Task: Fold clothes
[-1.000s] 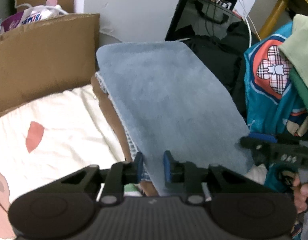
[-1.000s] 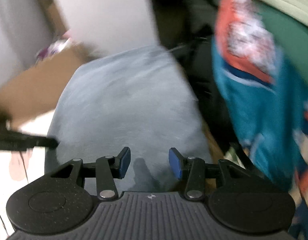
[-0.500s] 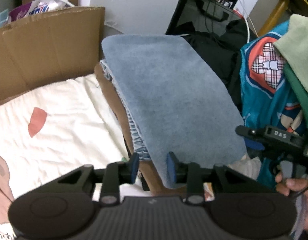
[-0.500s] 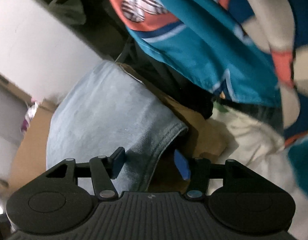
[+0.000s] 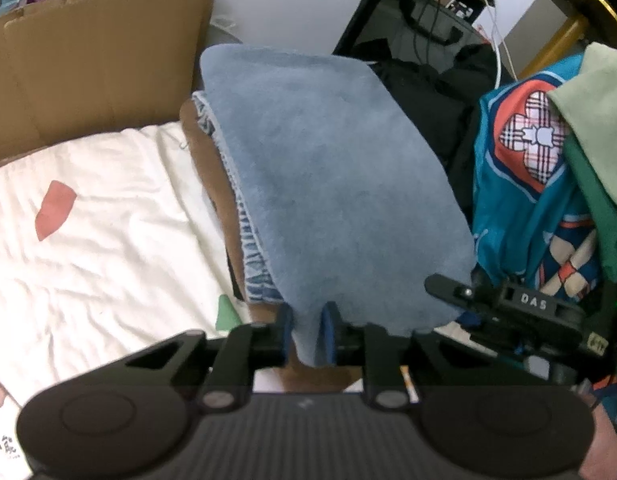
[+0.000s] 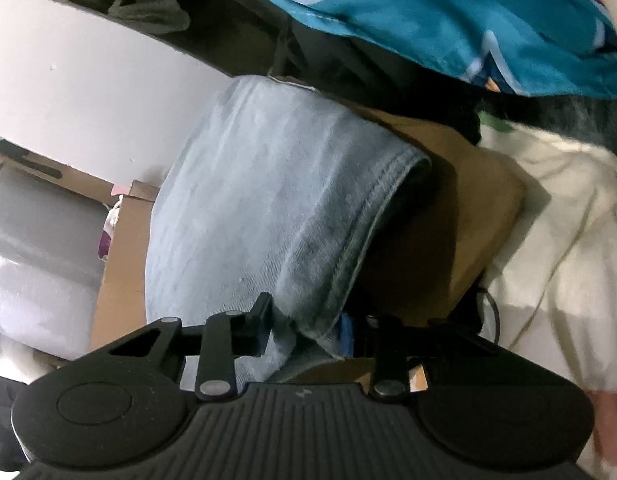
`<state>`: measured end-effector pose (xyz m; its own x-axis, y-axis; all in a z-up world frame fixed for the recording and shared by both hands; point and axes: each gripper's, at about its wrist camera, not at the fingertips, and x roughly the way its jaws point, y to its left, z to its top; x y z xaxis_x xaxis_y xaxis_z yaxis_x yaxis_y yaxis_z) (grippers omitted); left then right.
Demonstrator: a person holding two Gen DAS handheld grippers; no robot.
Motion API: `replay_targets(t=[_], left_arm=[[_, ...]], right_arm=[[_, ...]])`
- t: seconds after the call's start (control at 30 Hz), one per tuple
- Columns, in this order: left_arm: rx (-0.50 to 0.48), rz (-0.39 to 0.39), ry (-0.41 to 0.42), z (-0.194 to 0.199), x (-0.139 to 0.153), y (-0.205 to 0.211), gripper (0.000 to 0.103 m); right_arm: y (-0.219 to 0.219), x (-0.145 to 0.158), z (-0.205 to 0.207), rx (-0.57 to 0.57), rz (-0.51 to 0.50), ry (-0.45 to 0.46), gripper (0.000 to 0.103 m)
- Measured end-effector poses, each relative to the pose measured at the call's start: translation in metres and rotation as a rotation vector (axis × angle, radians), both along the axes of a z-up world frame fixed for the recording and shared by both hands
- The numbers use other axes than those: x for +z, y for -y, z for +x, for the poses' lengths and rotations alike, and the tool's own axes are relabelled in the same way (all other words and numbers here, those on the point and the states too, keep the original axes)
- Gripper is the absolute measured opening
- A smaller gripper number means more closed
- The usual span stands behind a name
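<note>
A folded light blue garment (image 5: pixel 328 168) lies on top of a stack over denim (image 5: pixel 252 248) and a brown piece (image 5: pixel 212 168). My left gripper (image 5: pixel 307 334) sits at its near edge, jaws closing, with a fold of blue cloth pinched between the pads. My right gripper (image 6: pixel 304 326) is rolled sideways at the garment's stitched hem (image 6: pixel 360 240), jaws closing, and the hem corner fills the gap between its pads. In the left wrist view the right gripper (image 5: pixel 452 300) shows at the garment's near right corner.
The stack rests on a cream sheet (image 5: pixel 108 220) with pink patches. A cardboard box (image 5: pixel 88 60) stands behind at left. A teal patterned garment (image 5: pixel 520 200) and green clothes (image 5: pixel 596 128) hang at right, with a black bag (image 5: pixel 428 92) behind the stack.
The left jaws narrowed onto the garment's near edge. The right gripper rolled, sank to the hem corner and its jaws came in around it.
</note>
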<state>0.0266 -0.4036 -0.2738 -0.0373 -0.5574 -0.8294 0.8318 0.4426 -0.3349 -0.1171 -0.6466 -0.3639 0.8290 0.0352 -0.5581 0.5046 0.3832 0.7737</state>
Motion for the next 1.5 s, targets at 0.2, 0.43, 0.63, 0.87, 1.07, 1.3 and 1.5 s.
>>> replay_targets(t=[0.2,0.43,0.63,0.87,1.07,1.3,1.5], left_arm=[[-0.075,0.019,0.007,-0.004,0.010,-0.014,0.000],[-0.007,0.089,0.035,0.011,0.037,-0.038,0.010],[0.064,0.119,0.089,0.019,0.072,-0.056,0.060],[0.156,0.141,0.143,0.040,0.129,-0.088,0.090],[0.234,0.166,0.161,0.057,0.173,-0.125,0.091],[0.320,0.236,0.201,0.068,0.215,-0.169,0.097],[0.393,0.255,0.211,0.075,0.253,-0.210,0.098]], right_arm=[[-0.009,0.010,0.005,0.012,-0.030,-0.085,0.029],[-0.014,0.046,0.004,0.027,-0.082,-0.191,0.044],[-0.012,0.075,-0.010,0.028,-0.104,-0.232,0.063],[-0.008,0.112,-0.016,0.022,-0.095,-0.297,0.090],[-0.003,0.150,-0.016,0.019,-0.074,-0.317,0.096],[-0.010,0.191,-0.017,0.013,-0.044,-0.366,0.098],[-0.023,0.233,-0.008,0.026,-0.066,-0.387,0.098]])
